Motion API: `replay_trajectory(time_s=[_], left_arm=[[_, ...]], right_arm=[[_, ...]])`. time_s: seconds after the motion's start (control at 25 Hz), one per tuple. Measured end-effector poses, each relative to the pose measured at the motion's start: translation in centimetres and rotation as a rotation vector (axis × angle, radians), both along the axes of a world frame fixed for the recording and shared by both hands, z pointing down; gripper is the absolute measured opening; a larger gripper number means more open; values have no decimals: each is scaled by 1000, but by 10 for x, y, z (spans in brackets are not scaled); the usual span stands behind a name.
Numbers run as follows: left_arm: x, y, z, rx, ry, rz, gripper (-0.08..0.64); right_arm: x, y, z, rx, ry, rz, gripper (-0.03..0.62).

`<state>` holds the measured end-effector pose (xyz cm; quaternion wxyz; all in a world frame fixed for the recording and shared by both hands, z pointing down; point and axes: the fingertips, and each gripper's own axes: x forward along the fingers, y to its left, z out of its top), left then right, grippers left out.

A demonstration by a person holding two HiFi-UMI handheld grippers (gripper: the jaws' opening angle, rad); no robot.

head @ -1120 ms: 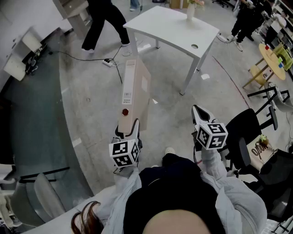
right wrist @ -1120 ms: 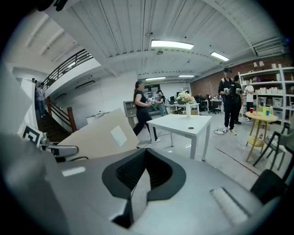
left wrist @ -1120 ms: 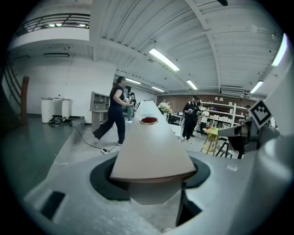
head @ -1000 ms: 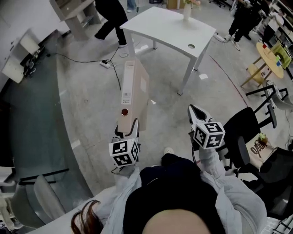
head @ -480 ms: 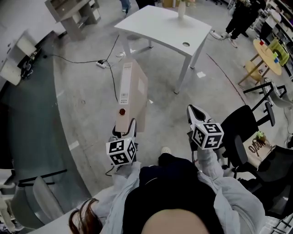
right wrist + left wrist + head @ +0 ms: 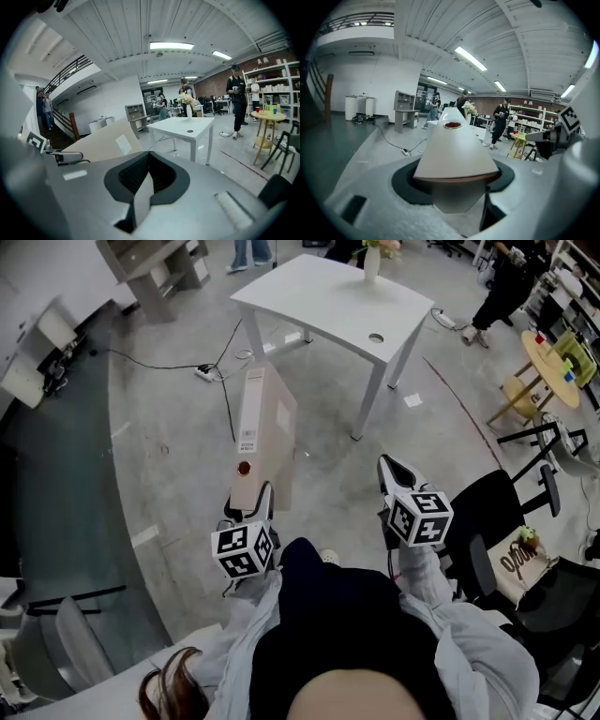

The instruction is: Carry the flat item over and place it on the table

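A view from above, looking steeply down at a person standing on a grey concrete floor (image 6: 169,427) in a large open workroom. Just left of the frame's centre, the left tongs (image 6: 248,504) are clamped on the near end of a flat beige box file (image 6: 261,432). The file stands on edge and points away from the person, toward the top of the frame. It has a white label and a round red-rimmed hole on its narrow spine. The left gripper view shows the file's end wedged between the jaws, filling the gap. Right of centre, the right tongs (image 6: 391,472) carry nothing; in the right gripper view their jaws meet in a closed line. A white tabletop (image 6: 319,296) sits at the top centre of the frame, well apart from the file, with open floor between them. Its surface is mostly bare, with a white vase (image 6: 372,261) near its far edge and a small round hole (image 6: 377,337) toward its right end. The step in hand looks like the carry, with the file in the air and not yet over the tabletop. The next move probably calls for walking closer, turning the file onto its broad face over the bare part, away from the vase, then lowering it and letting go.
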<state>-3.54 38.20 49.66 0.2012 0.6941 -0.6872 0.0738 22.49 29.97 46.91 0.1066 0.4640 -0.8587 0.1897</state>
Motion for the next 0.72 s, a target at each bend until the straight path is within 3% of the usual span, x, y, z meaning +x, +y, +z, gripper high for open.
replay_trajectory(time_s=[0.4, 0.72], left_arm=[[4, -21, 6, -6, 1, -17, 275], [-20, -84, 10, 3, 26, -12, 276]], right_arm=[[-3, -26, 10, -14, 0, -24, 12], [-29, -85, 18, -27, 9, -23, 12]])
